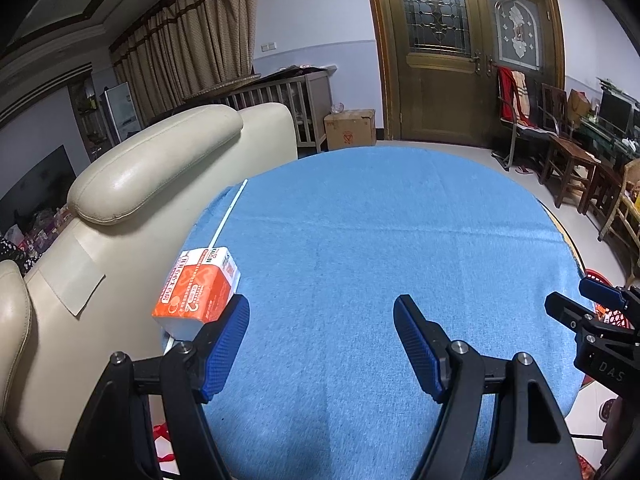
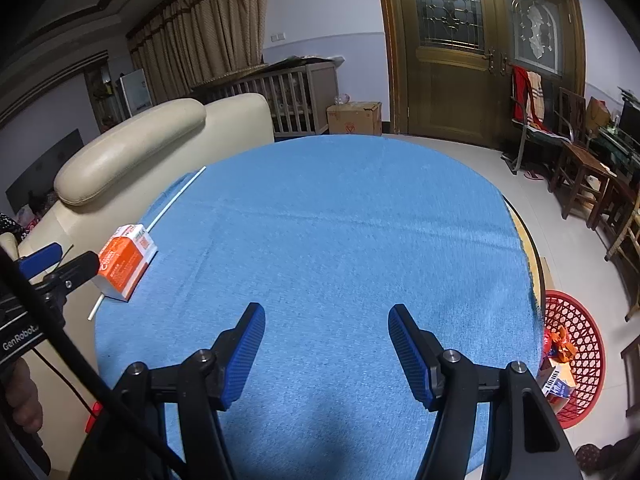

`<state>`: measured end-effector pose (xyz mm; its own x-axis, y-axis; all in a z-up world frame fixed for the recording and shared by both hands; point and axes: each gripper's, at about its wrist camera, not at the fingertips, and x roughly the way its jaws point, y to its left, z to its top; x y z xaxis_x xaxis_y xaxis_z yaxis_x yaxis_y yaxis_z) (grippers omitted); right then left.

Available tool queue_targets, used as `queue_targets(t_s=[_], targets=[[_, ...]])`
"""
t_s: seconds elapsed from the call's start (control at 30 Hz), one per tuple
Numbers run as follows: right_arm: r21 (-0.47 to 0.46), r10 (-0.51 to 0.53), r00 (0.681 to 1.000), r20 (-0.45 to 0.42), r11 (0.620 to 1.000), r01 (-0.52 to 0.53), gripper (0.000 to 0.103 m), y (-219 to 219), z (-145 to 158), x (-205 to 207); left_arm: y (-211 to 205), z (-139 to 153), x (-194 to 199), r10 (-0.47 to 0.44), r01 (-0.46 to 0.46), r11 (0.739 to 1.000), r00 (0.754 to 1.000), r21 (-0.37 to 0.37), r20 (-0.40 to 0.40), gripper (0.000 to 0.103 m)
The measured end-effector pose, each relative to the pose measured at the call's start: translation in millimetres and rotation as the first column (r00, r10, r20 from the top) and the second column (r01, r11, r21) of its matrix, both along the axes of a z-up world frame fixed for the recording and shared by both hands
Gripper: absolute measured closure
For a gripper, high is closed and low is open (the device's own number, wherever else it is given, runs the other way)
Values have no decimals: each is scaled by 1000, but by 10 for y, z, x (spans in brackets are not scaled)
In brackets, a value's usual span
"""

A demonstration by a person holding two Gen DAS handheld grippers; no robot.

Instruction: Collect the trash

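Observation:
An orange and white box (image 1: 198,290) lies at the left edge of the round table with a blue cloth (image 1: 360,240), on a thin white stick (image 1: 228,212). My left gripper (image 1: 320,320) is open and empty; its left fingertip (image 1: 232,320) is close beside the box. My right gripper (image 2: 326,328) is open and empty above the bare cloth (image 2: 320,220). The box (image 2: 126,262) and stick (image 2: 176,196) show at left in the right wrist view. A red mesh basket (image 2: 580,320) on the floor at right holds several pieces of trash.
A cream leather sofa (image 1: 132,184) stands against the table's left side. Wooden chairs (image 2: 580,172) and a desk stand at the right. A cardboard box (image 1: 350,128) and a wooden door (image 1: 460,60) are behind the table. The right gripper (image 1: 592,312) shows at the right edge.

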<state>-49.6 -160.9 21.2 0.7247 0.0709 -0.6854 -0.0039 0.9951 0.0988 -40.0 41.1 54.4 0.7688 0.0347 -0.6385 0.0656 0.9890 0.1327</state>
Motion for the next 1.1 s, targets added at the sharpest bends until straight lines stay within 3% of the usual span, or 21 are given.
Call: queue_targets(t_s=[1.1], targets=[[12, -8, 998, -67, 1000, 9, 35, -36, -256, 265, -52, -170, 262, 6, -5, 1000, 998, 18, -56, 28]])
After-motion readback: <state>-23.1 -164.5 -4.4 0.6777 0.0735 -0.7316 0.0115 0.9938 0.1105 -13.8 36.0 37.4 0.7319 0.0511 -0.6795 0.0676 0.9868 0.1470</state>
